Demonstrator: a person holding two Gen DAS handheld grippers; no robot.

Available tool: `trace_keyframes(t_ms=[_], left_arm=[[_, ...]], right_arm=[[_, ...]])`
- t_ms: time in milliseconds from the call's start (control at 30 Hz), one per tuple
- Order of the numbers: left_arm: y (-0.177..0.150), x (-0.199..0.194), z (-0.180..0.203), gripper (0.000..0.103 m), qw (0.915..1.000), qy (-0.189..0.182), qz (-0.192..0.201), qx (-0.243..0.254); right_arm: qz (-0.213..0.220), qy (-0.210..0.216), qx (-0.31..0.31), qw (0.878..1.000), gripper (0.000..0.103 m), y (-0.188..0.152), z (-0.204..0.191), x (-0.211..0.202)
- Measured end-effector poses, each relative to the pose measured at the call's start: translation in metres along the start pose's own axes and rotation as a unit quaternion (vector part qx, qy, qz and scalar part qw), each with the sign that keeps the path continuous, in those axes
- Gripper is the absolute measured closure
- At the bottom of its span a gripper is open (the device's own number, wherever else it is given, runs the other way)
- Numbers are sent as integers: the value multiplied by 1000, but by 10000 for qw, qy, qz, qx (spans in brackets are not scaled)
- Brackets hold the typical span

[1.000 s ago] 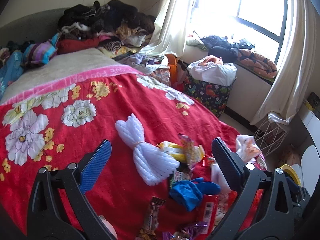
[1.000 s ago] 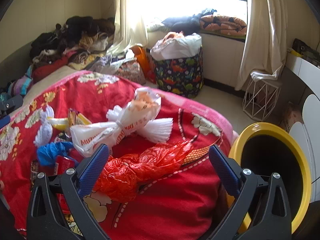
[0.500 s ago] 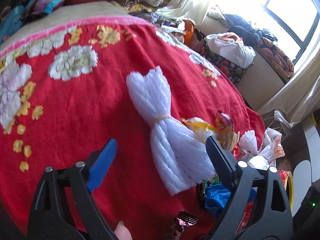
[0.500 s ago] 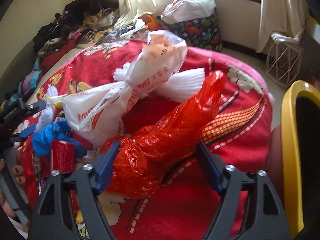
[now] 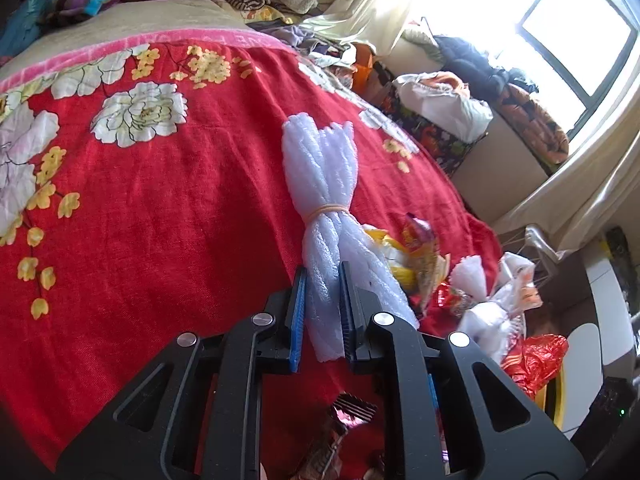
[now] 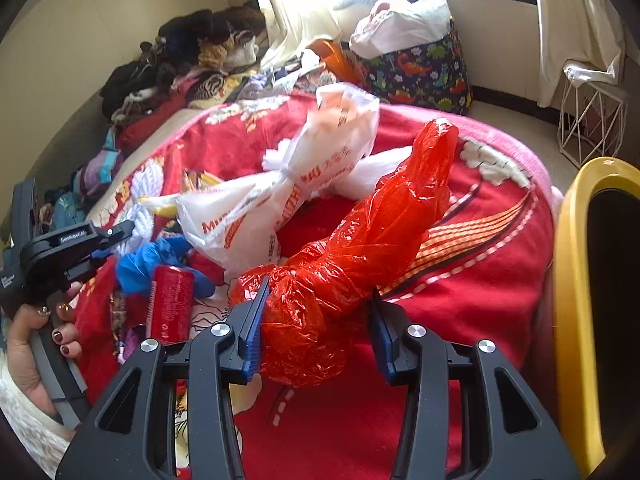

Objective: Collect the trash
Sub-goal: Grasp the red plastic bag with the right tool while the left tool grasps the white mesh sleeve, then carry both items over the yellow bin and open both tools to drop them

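My left gripper (image 5: 322, 312) is shut on the near end of a white foam-net bundle (image 5: 320, 184) tied with a rubber band, lying on the red flowered blanket (image 5: 160, 220). My right gripper (image 6: 316, 324) is closed around a knotted red plastic bag (image 6: 360, 248), its pads pressing both sides. The left gripper also shows in the right wrist view (image 6: 72, 244), held by a hand. A yellow-rimmed bin (image 6: 576, 280) stands at the bed's right edge.
More trash lies on the blanket: a white printed plastic bag (image 6: 280, 200), a blue glove (image 6: 140, 264), a red can (image 6: 170, 304), snack wrappers (image 5: 416, 256). Clothes are piled at the bed's far end (image 6: 180, 64). A dinosaur-print basket (image 6: 420, 68) and a wire stool (image 6: 592, 116) stand on the floor.
My left gripper moved forward over the foam-net bundle and shut on its near end. My right gripper closed on the red plastic bag, which now stands up more.
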State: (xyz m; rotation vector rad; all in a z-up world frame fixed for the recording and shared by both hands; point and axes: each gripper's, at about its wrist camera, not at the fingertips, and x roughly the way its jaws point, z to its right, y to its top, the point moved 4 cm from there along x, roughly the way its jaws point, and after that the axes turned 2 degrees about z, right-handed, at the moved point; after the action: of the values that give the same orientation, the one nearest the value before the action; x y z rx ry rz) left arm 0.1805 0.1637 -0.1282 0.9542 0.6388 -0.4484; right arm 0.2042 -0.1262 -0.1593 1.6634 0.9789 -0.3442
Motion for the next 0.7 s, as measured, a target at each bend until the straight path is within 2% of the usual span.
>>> trace_keyframes(t_ms=[300,700], left_arm=[[5,-54,38,93,9961,-249,684,497],[-8,-79,110,93,9852,-861,789,1255]], right_arm=[[409,76,-132,9990,61,10,6,-38],[900,-9,-289,9955,61,23,12,-82]])
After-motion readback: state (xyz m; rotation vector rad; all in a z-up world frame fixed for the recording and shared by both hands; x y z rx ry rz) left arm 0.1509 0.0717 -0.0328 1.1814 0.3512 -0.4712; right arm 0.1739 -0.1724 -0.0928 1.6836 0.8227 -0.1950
